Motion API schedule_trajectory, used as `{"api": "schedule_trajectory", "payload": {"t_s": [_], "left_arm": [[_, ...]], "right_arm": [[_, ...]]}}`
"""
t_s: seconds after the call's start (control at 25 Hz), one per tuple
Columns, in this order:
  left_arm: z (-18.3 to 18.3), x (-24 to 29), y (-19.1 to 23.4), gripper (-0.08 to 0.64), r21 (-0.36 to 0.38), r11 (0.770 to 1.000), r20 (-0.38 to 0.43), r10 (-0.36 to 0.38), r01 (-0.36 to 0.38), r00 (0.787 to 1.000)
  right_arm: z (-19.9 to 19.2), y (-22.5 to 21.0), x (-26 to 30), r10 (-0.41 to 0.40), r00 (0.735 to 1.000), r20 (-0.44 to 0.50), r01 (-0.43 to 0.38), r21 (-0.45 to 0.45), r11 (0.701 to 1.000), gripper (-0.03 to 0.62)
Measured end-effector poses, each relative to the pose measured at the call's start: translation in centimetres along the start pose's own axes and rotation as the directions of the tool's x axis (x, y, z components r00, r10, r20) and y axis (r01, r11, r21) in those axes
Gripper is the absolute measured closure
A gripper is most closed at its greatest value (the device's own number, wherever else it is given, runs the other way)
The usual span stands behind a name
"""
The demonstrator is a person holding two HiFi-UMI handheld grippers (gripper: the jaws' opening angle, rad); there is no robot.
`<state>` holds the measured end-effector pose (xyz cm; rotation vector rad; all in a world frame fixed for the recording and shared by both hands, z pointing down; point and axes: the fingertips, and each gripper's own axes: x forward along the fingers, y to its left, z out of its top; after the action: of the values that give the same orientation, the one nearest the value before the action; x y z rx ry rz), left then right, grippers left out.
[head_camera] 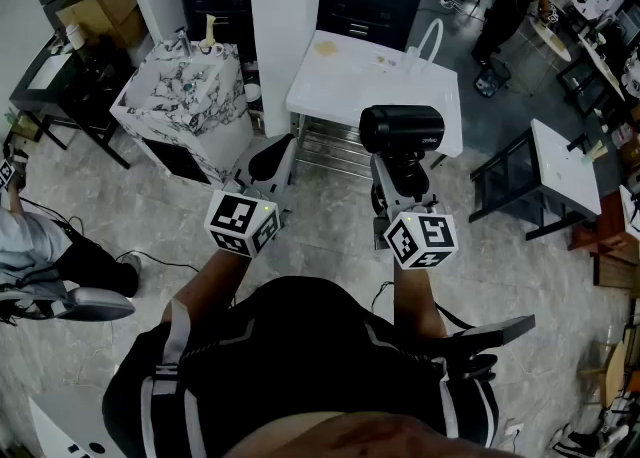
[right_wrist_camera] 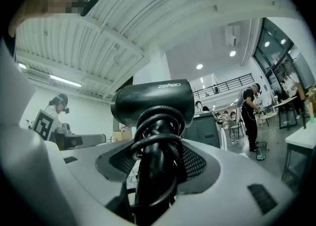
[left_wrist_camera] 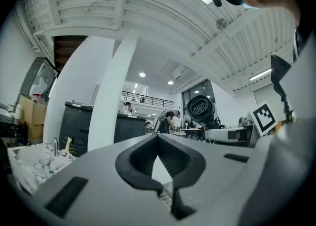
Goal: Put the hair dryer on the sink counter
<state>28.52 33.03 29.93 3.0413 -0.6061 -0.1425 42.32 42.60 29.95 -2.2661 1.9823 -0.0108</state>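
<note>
Left gripper (head_camera: 268,164): jaws together, tips meeting, nothing between them; held level over the pale floor, with its marker cube (head_camera: 243,223) toward the person.
Right gripper (head_camera: 400,174): clamped on the handle of the hair dryer (head_camera: 402,129); held level, beside the left gripper.
Hair dryer: black, upright, barrel lying crosswise above the jaws; in the air, resting on no surface.
Cord (right_wrist_camera: 159,138): black, looped around the handle, loops caught between the pads.
Sink counter (head_camera: 212,118): marble-patterned block ahead and left, with a tap at its far edge; well apart from the hair dryer.
White table (head_camera: 350,81): ahead, just right of the sink counter, beyond the dryer.
Bystanders: a person at the left edge, another standing far right.
</note>
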Motion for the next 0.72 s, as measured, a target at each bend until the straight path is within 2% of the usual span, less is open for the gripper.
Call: {"api": "schedule_trajectory", "payload": {"t_s": [0.72], "left_arm": [[0.3,-1.4,1.1,0.554,0.0,1.0,0.002,-0.002,0.002,1.0]], "right_arm": [[-0.1,1.4,0.2,-0.024,1.0,0.003,0.024,-0.006,1.0,0.334]]}}
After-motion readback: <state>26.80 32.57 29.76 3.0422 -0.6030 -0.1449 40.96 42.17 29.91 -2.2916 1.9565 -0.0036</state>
